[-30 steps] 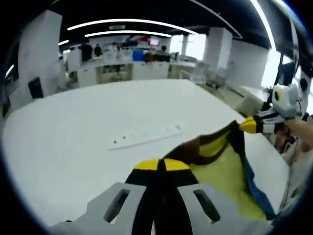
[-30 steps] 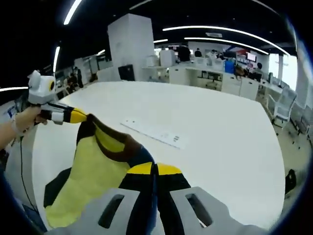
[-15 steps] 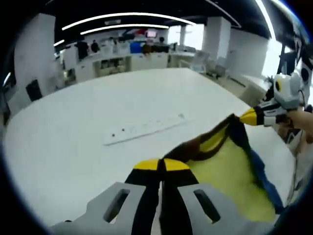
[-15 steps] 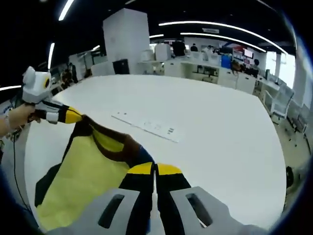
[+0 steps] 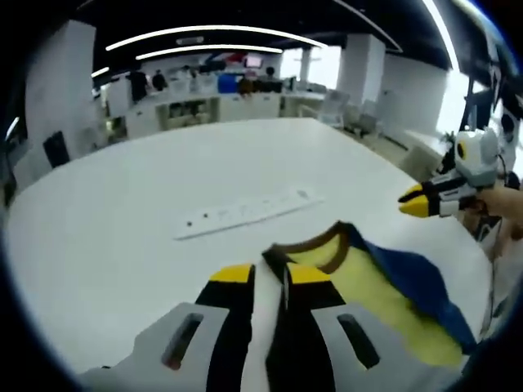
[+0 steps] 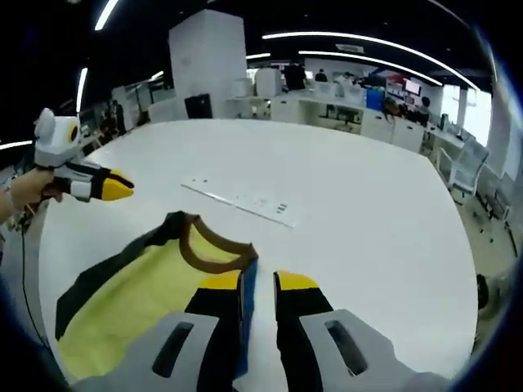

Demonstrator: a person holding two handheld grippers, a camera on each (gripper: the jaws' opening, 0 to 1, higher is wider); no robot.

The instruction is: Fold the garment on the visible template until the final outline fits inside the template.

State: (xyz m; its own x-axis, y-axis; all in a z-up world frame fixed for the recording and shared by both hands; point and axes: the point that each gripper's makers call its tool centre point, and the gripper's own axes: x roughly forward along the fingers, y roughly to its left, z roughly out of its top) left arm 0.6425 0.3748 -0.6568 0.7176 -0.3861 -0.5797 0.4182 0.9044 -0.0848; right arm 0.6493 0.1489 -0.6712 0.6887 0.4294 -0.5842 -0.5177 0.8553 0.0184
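Note:
A yellow garment (image 5: 377, 287) with a brown collar and a blue sleeve lies slack on the white table (image 5: 122, 204). My left gripper (image 5: 270, 275) stands open at the collar's left end, and a dark bit of fabric lies between its jaws. Off to the right, clear of the cloth, a hand holds my right gripper (image 5: 415, 203). In the right gripper view the garment (image 6: 139, 286) spreads out at lower left with dark sleeves. There my right gripper (image 6: 258, 282) is open, with the blue edge lying in its gap. My left gripper (image 6: 116, 186) hovers above the cloth at the left.
A long white strip (image 5: 245, 214) with small marks lies flat on the table beyond the garment, also seen as the strip (image 6: 241, 202) in the right gripper view. The table's edge (image 6: 458, 269) curves at the right. Desks, chairs and people stand far behind.
Both grippers have opened and let go of the garment's shoulders. The garment dropped from hanging stretched between them to lying on the table. Both grippers now sit apart from the cloth.

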